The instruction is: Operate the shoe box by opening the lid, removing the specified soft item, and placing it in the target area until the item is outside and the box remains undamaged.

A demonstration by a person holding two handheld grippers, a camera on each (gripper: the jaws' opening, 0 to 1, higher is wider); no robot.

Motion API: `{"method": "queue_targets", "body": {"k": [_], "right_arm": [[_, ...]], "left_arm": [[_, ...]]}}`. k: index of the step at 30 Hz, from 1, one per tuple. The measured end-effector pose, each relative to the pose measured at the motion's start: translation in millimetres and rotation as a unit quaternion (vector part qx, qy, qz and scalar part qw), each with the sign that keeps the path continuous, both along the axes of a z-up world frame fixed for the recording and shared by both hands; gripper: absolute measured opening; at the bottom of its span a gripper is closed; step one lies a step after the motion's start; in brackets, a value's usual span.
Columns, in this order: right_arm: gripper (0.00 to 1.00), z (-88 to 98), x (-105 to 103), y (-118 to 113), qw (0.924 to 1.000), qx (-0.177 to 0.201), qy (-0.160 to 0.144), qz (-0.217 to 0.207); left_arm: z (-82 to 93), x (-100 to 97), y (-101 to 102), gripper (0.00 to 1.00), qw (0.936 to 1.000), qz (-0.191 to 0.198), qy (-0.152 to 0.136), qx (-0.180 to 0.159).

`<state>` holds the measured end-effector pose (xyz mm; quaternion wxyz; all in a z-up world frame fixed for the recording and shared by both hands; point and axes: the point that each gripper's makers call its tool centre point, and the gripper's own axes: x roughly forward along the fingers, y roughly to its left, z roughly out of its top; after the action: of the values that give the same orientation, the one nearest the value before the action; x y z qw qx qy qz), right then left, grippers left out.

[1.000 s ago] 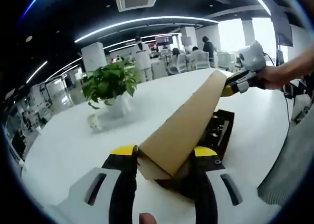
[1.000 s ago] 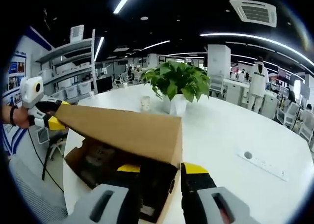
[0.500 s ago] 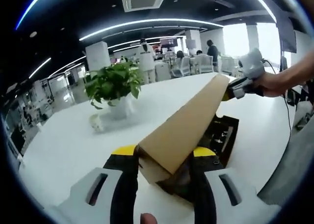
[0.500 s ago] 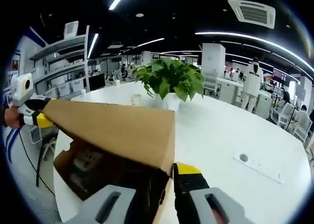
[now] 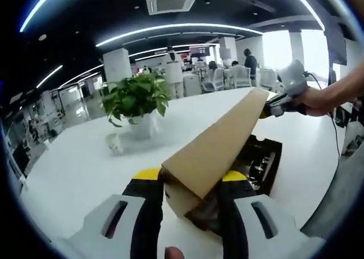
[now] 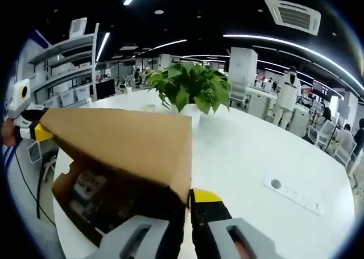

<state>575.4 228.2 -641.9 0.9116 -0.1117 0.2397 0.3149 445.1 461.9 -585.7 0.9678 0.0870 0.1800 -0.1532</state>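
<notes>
The brown cardboard lid (image 5: 219,142) of the shoe box is half raised, tilted like a ramp over the open brown cardboard box (image 6: 85,199), which stands on the white round table (image 5: 79,168). Inside the box I see dark contents with a printed label (image 6: 88,185); which of them is the soft item I cannot tell.

To do this step well, I think I must lift both ends of the lid at the same speed, so that the cardboard does not twist or tear at the fold, and I must not squeeze harder than needed. The box should stay flat on the table while the lid swings back.

My left gripper (image 5: 190,185) is clamped on one end of the lid, its yellow-tipped jaws on either side of the cardboard edge. My right gripper (image 6: 187,205) holds the opposite end in the same way; in the left gripper view my hand (image 5: 318,100) is seen behind it, stretched forward above the table.

Beyond the box stands a green leafy plant in a white pot (image 5: 136,103), well apart from it.
</notes>
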Motion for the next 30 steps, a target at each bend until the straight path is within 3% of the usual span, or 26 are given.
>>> {"method": "queue_targets", "body": {"k": [17, 30], "right_arm": [[0.0, 1.6, 6.2, 2.4, 0.9999, -0.014, 0.008, 0.004], [0.0, 3.6, 14.6, 7.1, 0.9999, -0.012, 0.011, -0.001]], "left_arm": [[1.3, 1.9, 7.9, 0.31, 1.0, 0.002, -0.004, -0.008], [-16.3, 3.3, 29.2, 0.27, 0.9995, 0.016, 0.021, 0.017]]}}
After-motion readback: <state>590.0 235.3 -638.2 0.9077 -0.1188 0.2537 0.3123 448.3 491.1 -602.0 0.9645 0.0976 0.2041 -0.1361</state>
